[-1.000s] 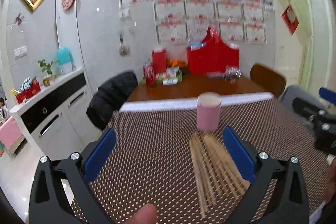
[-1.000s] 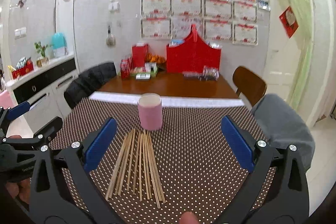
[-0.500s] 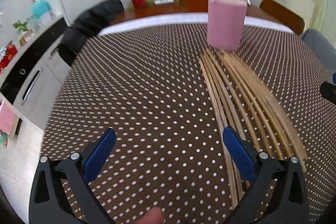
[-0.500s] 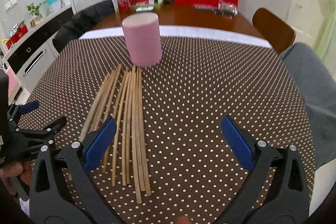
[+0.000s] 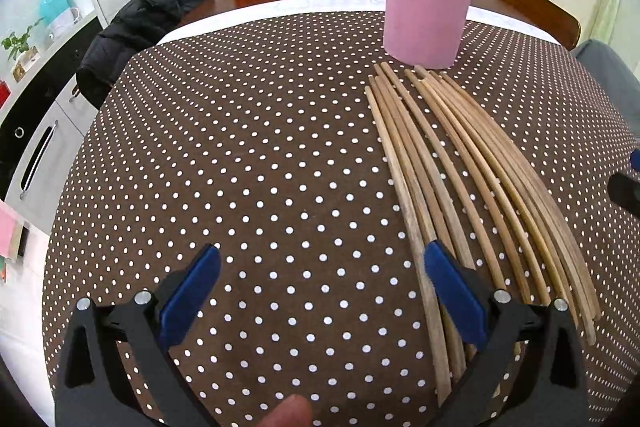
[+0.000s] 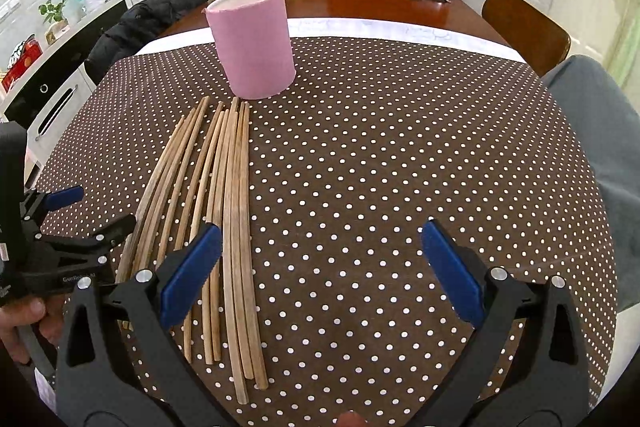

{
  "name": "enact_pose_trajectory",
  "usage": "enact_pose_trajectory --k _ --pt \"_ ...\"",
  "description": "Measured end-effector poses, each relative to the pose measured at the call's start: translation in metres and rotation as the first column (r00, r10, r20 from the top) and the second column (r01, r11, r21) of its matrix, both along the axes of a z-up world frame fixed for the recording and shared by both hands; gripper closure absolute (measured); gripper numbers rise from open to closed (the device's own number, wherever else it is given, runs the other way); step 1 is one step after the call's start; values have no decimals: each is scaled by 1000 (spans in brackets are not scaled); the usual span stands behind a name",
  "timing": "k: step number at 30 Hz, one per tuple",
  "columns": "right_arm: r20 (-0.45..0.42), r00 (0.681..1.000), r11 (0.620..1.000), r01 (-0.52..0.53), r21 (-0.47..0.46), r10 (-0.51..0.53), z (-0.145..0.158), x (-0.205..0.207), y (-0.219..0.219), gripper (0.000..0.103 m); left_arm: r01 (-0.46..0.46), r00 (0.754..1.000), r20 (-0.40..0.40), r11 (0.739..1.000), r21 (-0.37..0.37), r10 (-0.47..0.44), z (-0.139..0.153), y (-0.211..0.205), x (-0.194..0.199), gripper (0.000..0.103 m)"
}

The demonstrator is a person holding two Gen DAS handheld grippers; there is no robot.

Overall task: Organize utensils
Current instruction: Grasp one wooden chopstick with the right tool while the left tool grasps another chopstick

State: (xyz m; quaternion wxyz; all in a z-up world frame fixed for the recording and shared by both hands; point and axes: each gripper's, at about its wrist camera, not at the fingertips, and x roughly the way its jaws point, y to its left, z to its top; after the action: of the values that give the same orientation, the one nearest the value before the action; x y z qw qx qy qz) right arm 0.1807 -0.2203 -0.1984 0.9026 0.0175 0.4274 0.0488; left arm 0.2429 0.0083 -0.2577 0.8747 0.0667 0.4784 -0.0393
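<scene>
The left claw (image 5: 320, 267) hung wide open and empty above the dotted cloth of the table (image 5: 240, 147), its right finger (image 5: 452, 291) lying over the near ends of the leftmost chopsticks (image 5: 448, 163). The sticks fanned from about 5 o'clock in the left wrist view up to 1 o'clock, where their far tips stopped just short of the pink cup (image 5: 426, 7). In my judgement the step in hand was the 1st pick from the fan. To do it well, the left claw should shift toward 3 o'clock until only 1 or 2 sticks sit between its fingers, then close near the thick ends so the tips swing freely toward the cup.

In the right wrist view the chopsticks (image 6: 224, 195) ran from 7 o'clock to 11 o'clock, the pink cup (image 6: 252, 43) standing upright just beyond them. The right claw (image 6: 320, 255) was likewise spread wide and held nothing, hovering mostly over bare cloth with its left finger (image 6: 192, 271) above the middle of the fan. It should probably wait clear, so the 2 tools do not meet over 1 bundle.

The cup's interior was not visible, so whether it held anything could not be told. Several sticks overlapped and passed under the fingers, so an exact count was unsafe. Whether either claw touched the sticks could not be told.
</scene>
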Motion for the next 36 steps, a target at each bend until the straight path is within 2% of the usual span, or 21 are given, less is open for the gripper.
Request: enact_pose_trajectory --k 10,18,19,21,22,25,29,31,33,36 --pt "-21 1000 1000 -20 -15 20 -5 5 5 5 7 1000 8 998 70 -8 -2 -12 7 4" --pt "-62 994 993 -98 -65 94 -19 29 16 6 -2 1000 4 999 45 2 -6 -5 8 4" --pt "-71 992 991 -112 -72 107 -22 34 19 8 -3 1000 4 999 39 3 -6 -4 8 4" --pt "-99 986 988 -139 -62 132 -29 43 23 24 -5 1000 5 1000 22 4 -7 -2 6 4" --pt "-112 983 986 -154 -56 147 -32 48 25 27 -6 1000 4 1000 8 6 -8 -1 7 4" --pt "-116 978 982 -181 -58 173 -35 56 30 30 -6 1000 3 1000 -13 6 -7 6 3 4" --pt "-137 963 959 -250 -134 232 -37 58 50 42 -1 1000 5 1000 -24 2 -9 10 3 4" --pt "-156 962 964 -243 -110 224 -36 64 50 47 -3 1000 5 1000 -22 3 -8 9 5 4" --pt "-156 964 966 -232 -111 214 -35 71 51 65 -1 1000 5 1000 -11 1 -7 8 8 4" --pt "-164 960 959 -251 -129 229 -34 81 59 80 13 1000 4 1000 20 -13 -5 2 14 4"
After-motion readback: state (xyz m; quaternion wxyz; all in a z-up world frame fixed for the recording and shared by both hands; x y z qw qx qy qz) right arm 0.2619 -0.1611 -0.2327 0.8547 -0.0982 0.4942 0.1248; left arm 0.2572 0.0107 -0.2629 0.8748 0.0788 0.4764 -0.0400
